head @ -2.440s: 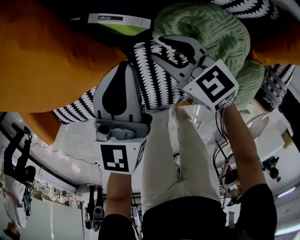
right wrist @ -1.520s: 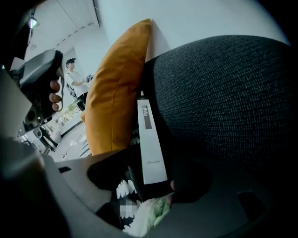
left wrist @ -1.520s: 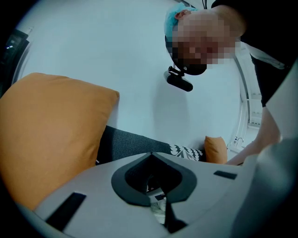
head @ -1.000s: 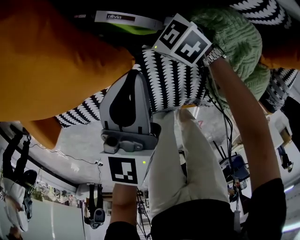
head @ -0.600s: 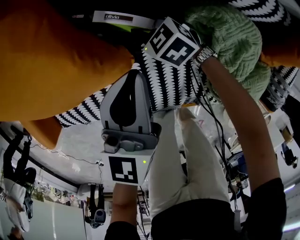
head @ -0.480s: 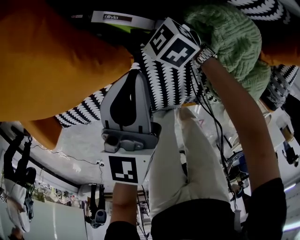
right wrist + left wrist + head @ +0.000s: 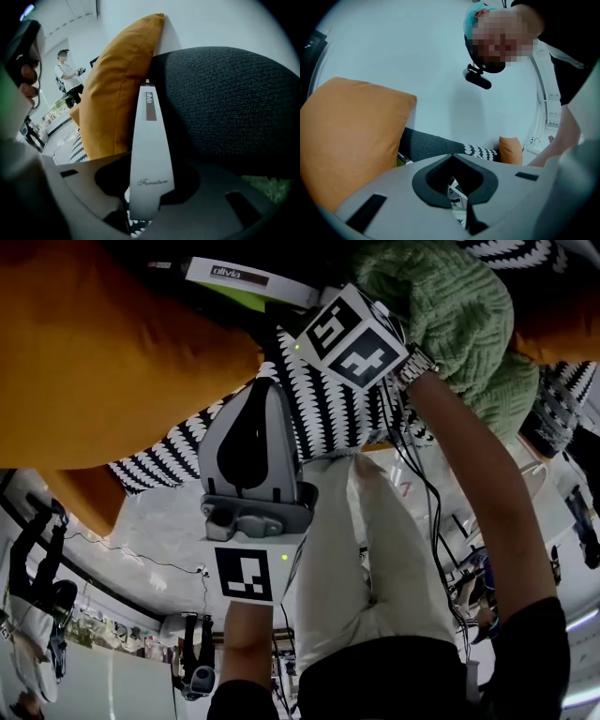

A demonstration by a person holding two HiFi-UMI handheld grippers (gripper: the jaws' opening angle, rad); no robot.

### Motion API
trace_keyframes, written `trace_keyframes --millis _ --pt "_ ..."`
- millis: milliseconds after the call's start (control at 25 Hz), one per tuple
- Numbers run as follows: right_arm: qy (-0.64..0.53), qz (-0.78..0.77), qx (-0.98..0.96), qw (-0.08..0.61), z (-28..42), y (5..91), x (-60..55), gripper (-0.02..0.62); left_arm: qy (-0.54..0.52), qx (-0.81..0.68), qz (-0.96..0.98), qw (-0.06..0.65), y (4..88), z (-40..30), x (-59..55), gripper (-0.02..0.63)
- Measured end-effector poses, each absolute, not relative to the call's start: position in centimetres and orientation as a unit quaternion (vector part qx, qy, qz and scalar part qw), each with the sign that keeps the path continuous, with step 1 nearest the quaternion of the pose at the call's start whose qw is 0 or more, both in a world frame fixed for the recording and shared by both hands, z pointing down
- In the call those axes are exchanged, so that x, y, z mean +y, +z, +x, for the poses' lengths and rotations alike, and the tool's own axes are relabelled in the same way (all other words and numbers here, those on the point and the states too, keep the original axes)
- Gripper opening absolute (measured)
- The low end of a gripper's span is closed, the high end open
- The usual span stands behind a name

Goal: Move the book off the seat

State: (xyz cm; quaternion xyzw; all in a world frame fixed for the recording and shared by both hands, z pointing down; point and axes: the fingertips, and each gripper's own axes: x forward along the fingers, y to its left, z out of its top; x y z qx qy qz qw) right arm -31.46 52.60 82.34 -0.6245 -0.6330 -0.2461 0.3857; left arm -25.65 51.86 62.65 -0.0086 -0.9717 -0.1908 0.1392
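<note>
1. Orange cushion [image 7: 103,352]: takes up the left side of the surface and leans against the wall.
2. Dark grey upholstery [image 7: 225,108]: rounded, at the far edge of the surface. Whether it is a back or an arm cannot be told.
3. Black-and-white patterned fabric [image 7: 323,399]: lies across the middle of the surface, under both grippers.
4. Green knitted cushion [image 7: 441,306]: toward the far right corner, touching the patterned fabric.
5. Book [image 7: 149,140]: white spine. It stands on edge at the far edge of the surface, wedged between the orange cushion and the grey upholstery.
6. Right gripper [image 7: 147,199]: jaws clamped on the near end of the book's spine.
7. Left gripper [image 7: 457,194]: jaws drawn together with only a thin slit between them and nothing held. It is poised over the patterned fabric near the front edge, clear of the book.
</note>
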Motion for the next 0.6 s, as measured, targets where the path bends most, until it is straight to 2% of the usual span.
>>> trace_keyframes --millis 600 --pt "-0.204 -0.575 -0.684 0.400 -30.6 78.1 46.1 0.149 -0.156 -0.980 -0.012 0.123 60.5 -24.2 49.2 0.009"
